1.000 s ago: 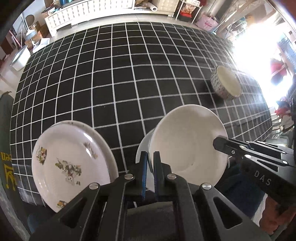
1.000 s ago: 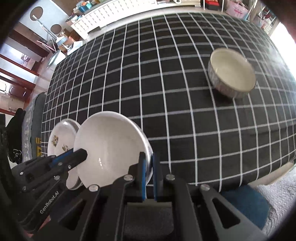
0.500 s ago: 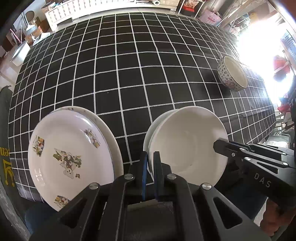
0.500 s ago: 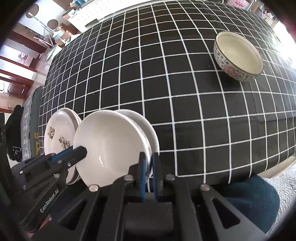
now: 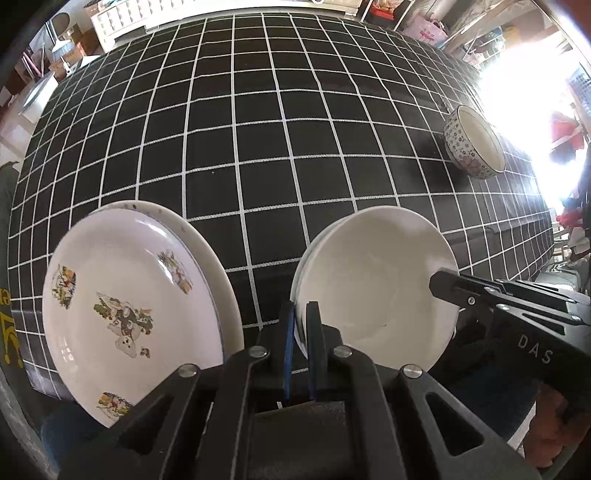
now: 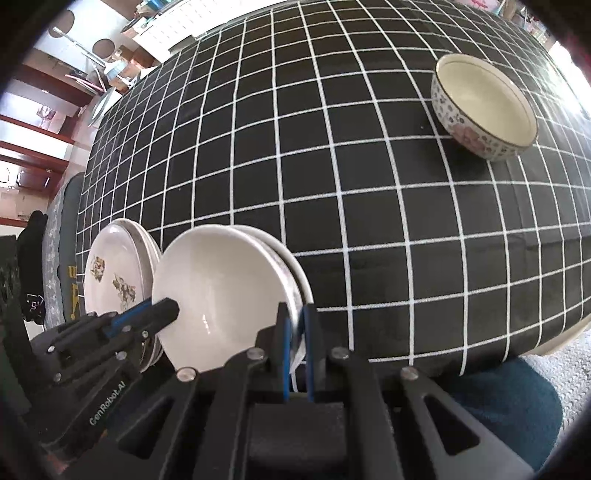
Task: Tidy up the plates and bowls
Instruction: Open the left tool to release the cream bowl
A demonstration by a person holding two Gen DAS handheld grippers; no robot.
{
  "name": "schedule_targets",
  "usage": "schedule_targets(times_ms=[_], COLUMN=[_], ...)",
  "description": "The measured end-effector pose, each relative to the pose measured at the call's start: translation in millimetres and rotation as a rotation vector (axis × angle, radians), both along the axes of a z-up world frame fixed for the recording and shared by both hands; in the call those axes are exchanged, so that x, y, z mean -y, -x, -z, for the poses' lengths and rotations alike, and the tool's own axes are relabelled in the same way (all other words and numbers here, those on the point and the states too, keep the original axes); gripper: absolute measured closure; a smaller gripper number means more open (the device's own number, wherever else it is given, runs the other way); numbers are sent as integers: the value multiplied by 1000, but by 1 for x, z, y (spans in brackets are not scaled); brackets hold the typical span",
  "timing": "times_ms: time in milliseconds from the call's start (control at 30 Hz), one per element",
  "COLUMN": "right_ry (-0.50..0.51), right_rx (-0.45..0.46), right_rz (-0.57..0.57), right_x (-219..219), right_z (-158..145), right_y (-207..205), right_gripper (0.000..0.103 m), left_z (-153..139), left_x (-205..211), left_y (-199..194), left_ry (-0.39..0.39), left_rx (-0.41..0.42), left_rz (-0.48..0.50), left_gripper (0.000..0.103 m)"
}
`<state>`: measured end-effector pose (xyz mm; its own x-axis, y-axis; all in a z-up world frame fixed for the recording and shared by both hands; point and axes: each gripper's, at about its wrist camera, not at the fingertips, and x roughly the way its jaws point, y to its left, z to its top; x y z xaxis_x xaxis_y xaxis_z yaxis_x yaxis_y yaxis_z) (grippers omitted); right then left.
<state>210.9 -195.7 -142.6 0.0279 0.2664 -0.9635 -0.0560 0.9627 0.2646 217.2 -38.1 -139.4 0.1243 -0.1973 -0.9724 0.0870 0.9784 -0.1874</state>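
My left gripper (image 5: 300, 321) and right gripper (image 6: 296, 325) are both shut on the rim of a stack of plain white shallow plates (image 5: 373, 288), from opposite sides; the stack also shows in the right wrist view (image 6: 218, 291). It is near the table's front edge. Left of it lies a stack of white plates with cartoon prints (image 5: 125, 310), also in the right wrist view (image 6: 114, 277). A floral-patterned bowl (image 6: 484, 103) stands at the far right, also in the left wrist view (image 5: 474, 142).
The table wears a black cloth with a white grid (image 5: 258, 129). Its front edge (image 6: 554, 339) is just below the plates. White cabinets (image 5: 122, 18) and clutter stand beyond the far edge. Strong glare sits at the right (image 5: 524, 81).
Both grippers have drawn lower and closer to the table with the white plates; the cartoon plates and the bowl loom larger. A second white plate now shows beneath the top one.
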Motion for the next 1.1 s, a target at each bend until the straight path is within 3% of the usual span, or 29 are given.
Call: schedule_targets(times_ms=[400,433,567,700,833,933,1100], right_ry=[61,66,93,76,94,101,105], right_rx=[48,56,98,139,180,203,250], right_rz=[-53,-59,-65,-47,-50,-35,6], right_x=[-10,-10,-3,10,27,42,77], right_z=[-9,-12,-23,-42,-61,-74,-98], right_y=[-1,-1,-2,-3,-4,-6,-11], right_gripper=[92,91,67,50,49,48,48], left_z=[-16,-18,-33,-45,-65,-80,-112], left_x=[-7,-6,-4,0,10,24,46], left_y=[8,8,11,12,12,12,7], left_ry=[7,8,3,25,38,78,85], left_rx=[41,47,77,85,121,140,223], left_rz=[6,10,21,26,38,54,58], left_gripper=[98,98,98,86,85,76,71])
